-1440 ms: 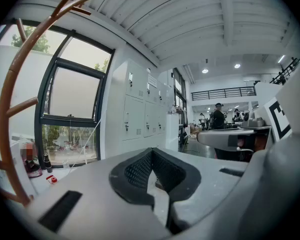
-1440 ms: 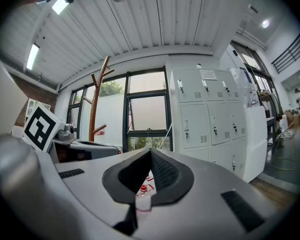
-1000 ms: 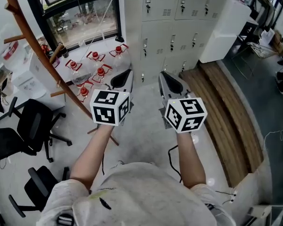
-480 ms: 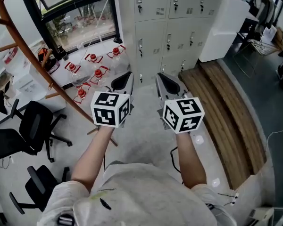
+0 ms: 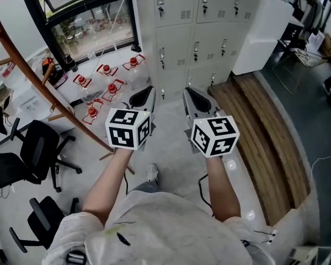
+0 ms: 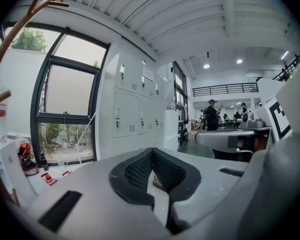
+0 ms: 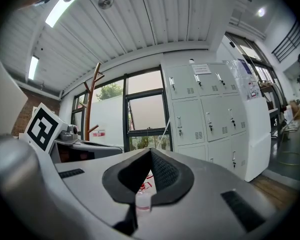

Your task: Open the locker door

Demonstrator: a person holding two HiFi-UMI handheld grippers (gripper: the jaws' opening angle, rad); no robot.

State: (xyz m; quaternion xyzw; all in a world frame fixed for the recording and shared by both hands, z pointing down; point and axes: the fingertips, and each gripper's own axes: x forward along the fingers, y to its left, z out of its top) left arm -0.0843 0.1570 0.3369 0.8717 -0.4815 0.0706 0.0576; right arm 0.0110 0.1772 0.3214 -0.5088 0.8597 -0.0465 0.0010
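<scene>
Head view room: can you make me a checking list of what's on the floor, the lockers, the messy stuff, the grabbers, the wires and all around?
Surface: grey floor, with a wooden strip on the right.
Job's things: grey lockers, every door in view closed.
Clutter: red-capped bottles on the floor by the window.
Grippers: left gripper and right gripper both shut, empty, apart from the lockers.
Cables: a black cable on the floor beside the person's right arm.
Surroundings: wooden coat stand, black office chairs, white cabinet.
</scene>
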